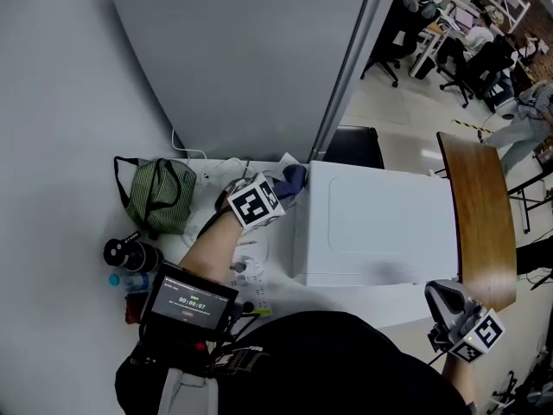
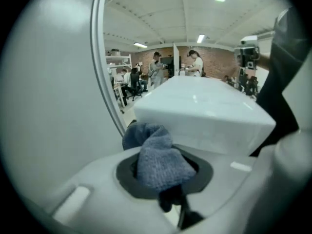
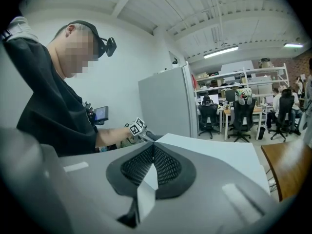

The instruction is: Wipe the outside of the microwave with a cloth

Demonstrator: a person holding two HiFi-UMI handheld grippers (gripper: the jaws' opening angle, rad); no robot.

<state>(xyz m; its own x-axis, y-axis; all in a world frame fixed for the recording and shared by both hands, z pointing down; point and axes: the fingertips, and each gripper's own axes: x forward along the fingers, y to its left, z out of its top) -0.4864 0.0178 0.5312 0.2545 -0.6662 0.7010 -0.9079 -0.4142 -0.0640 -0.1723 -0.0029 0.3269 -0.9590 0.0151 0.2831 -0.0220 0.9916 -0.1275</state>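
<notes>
Cloth (image 2: 157, 162), blue-grey with a looped terry pile, is clamped as a bunched wad between the jaws of the left gripper (image 2: 162, 173). A loose fold is pushed out ahead of the jaws. The cloth is held at the rear left corner of the microwave (image 1: 380, 227), by its upper edge; whether it presses on the casing cannot be told.

The right gripper (image 3: 153, 162) is closed on nothing, its ribbed black pads (image 3: 168, 167) meeting at the tips. It is held off the front right corner of the microwave, well apart from the other gripper.

The microwave is a smooth white box with rounded edges and a shallow rectangular panel pressed into its top, which is bare. It is set on a white table (image 1: 354, 305). To its left on the table a green striped fabric bag (image 1: 160, 197) with a black strap is seen, then a black flask (image 1: 130, 253), a blue-capped bottle (image 1: 117, 279) and a small lit screen (image 1: 188, 301) on a black mount.

A plain grey partition panel (image 1: 251, 59) and a grey post (image 1: 346, 76) rise close behind the left rear corner, so little room is left there. On the right a curved wooden tabletop (image 1: 479, 214) runs just beside the microwave. Beyond it, pale floor, office chairs (image 1: 471, 67) and seated people (image 3: 282, 101) at desks are visible.
</notes>
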